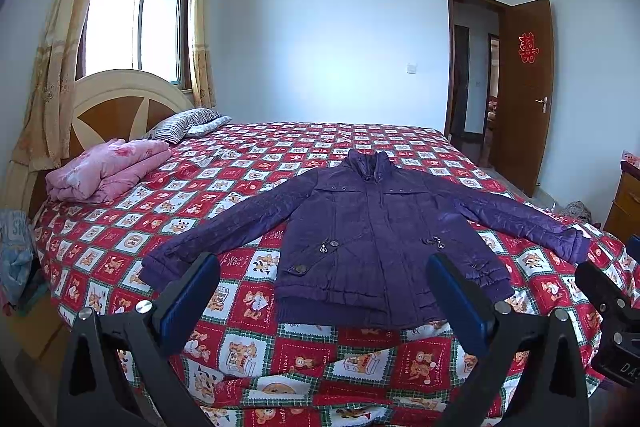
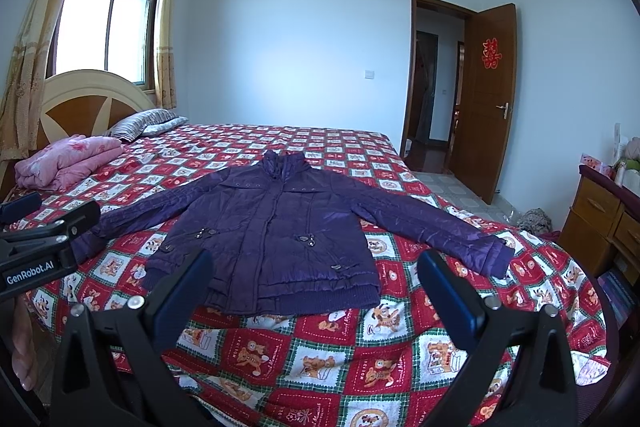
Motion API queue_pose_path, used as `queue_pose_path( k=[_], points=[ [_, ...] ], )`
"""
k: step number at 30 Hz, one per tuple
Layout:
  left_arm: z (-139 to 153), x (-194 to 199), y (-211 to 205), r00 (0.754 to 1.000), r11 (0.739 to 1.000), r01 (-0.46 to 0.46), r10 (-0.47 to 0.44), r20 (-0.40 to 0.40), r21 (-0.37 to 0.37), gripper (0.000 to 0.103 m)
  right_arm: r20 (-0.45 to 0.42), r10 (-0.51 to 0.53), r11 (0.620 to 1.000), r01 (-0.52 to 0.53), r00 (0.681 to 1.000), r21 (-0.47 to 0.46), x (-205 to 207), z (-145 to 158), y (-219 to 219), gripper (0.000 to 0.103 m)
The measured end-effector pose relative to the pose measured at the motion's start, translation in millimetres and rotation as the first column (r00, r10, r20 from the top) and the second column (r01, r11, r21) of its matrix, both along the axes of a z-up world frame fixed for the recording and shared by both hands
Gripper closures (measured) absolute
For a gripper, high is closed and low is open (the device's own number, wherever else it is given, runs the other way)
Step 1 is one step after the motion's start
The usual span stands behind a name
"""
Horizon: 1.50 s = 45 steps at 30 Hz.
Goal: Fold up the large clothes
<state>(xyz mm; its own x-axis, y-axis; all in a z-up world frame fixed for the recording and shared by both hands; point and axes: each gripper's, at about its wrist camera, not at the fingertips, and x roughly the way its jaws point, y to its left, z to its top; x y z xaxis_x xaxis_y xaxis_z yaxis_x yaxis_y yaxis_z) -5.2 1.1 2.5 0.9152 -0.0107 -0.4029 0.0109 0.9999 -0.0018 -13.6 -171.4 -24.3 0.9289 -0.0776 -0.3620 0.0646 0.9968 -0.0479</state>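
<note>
purple jacket (image 1: 372,239) flat on bed (image 1: 304,359), front up, sleeves spread, nr foot edge | progress: nothing folded yet, all folds left | L gripper (image 1: 324,293) jaws apart, empty, above bed edge | R gripper (image 2: 316,293) jaws apart, empty

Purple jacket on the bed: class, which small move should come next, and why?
Probably bring the left gripper down to the nearest sleeve cuff to fold it inward. The purple jacket lies flat with sleeves spread, unfolded, and both the left and the right gripper hang open, holding nothing.
</note>
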Motion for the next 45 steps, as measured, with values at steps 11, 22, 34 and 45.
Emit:
queue_pose_path(
  k=[11, 22, 34, 45],
  points=[
    [0, 0, 0, 1.0, 1.0, -0.001, 0.001, 0.0, 0.001, 0.001, -0.005, 0.005, 1.0, -0.005, 1.0, 0.0, -1, -5, 5, 0.0],
    [-8, 13, 3, 0.998, 1.0, 0.026, -0.026, -0.05, -0.006, 0.001, -0.017, 0.042, 0.999, -0.042, 0.999, 0.016, 4, -10, 1, 0.0],
    [-43, 82, 7, 1.0, 0.999, 0.007, -0.006, -0.018, 0.054, 0.001, -0.197, -0.149, 0.956, 0.192, 0.969, 0.222, 78, -73, -124, 0.0],
    [-84, 212, 6, 0.998, 0.995, -0.019, 0.025, -0.061, 0.101, 0.001, -0.367, -0.433, 0.751, 0.555, 0.823, 0.358, 130, -106, -285, 0.001]
  ],
)
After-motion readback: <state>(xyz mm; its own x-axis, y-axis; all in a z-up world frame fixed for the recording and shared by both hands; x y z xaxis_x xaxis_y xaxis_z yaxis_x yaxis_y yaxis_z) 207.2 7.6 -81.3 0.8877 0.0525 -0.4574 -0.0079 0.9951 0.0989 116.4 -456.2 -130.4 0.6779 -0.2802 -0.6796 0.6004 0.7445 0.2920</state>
